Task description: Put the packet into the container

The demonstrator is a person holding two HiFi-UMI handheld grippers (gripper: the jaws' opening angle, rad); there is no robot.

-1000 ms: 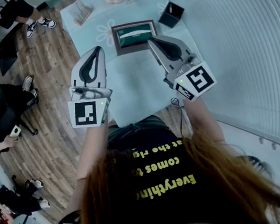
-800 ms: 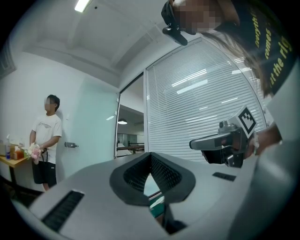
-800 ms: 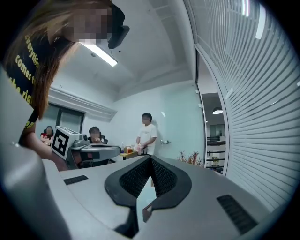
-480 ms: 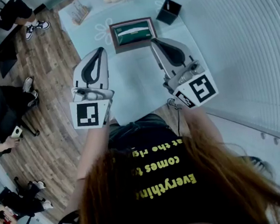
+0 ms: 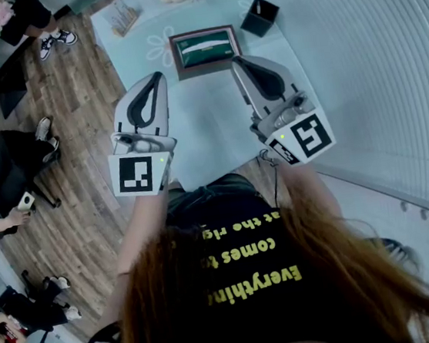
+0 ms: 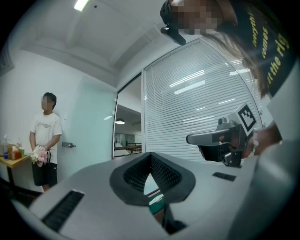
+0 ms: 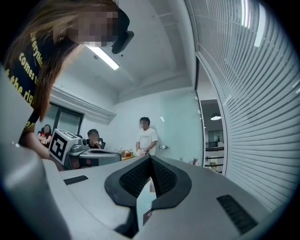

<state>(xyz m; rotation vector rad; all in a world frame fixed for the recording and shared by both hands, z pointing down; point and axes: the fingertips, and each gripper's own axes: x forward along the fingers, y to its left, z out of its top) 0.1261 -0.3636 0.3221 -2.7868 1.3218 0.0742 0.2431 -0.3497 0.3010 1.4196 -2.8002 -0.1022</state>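
I see the green, pale-streaked packet (image 5: 205, 50) lying in the brown container (image 5: 207, 72) at upper centre. My left gripper (image 5: 157, 75) and right gripper (image 5: 234, 61) are both closed and empty.

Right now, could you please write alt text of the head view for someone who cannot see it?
Seen from above, a person holds the left gripper and right gripper, both shut and empty, above a pale table, short of a brown container with a green packet inside. A small black box stands beyond.
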